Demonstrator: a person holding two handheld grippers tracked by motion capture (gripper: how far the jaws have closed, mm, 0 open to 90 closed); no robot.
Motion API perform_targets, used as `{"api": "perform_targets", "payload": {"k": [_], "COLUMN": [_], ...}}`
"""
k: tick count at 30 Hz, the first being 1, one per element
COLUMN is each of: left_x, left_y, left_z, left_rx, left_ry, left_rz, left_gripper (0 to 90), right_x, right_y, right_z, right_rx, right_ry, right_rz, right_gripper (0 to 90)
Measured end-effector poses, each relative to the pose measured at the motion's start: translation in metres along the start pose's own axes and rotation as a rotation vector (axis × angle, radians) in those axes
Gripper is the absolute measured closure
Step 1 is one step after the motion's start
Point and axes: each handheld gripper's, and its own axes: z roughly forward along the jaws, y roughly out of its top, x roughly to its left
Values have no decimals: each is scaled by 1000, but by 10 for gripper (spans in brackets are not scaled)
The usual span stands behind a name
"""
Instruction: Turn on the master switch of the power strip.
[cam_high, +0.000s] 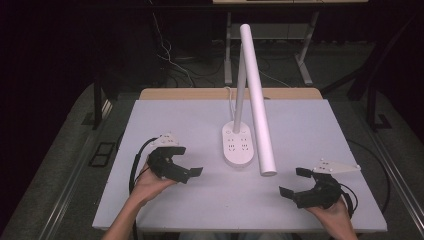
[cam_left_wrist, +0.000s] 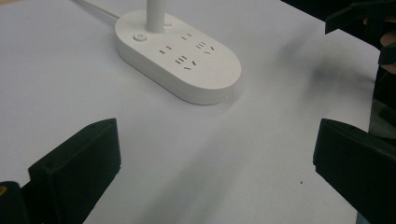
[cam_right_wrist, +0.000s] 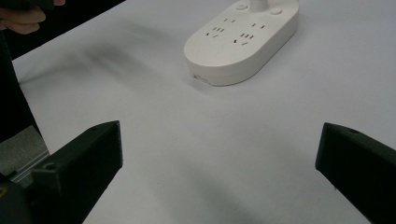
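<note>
A white desk lamp stands mid-table on an oval base (cam_high: 236, 146) with several sockets on top. Its thin pole (cam_high: 240, 85) rises from the base, and its long white tube head (cam_high: 257, 95) slants down toward the front right. My left gripper (cam_high: 186, 162) rests left of the base, open and holding nothing, jaws pointing right. In the left gripper view the base (cam_left_wrist: 180, 60) lies ahead of my wide-apart jaws (cam_left_wrist: 215, 172). My right gripper (cam_high: 294, 182) sits at the front right, open and empty. Its view has the base (cam_right_wrist: 243, 39) beyond the gripper (cam_right_wrist: 217, 172).
The white table top (cam_high: 165, 120) has a wooden strip (cam_high: 200, 93) along its far edge. The lamp's white cord (cam_high: 230, 94) runs off the back. Table legs and loose cables (cam_high: 172, 62) stand on the dark floor behind. The lamp head's tip (cam_high: 268, 172) hangs between the two grippers.
</note>
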Motion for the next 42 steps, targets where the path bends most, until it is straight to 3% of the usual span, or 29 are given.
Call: {"api": "perform_targets", "payload": {"k": [42], "left_x": [27], "left_y": [49], "left_z": [26], "left_rx": [80], "left_ry": [5], "left_rz": [46], "left_gripper": [16], "right_x": [-1], "right_y": [-1], "right_z": [-1], "right_rx": [-3], "right_ry": [10], "right_rz": [-4], "right_gripper": [1]}}
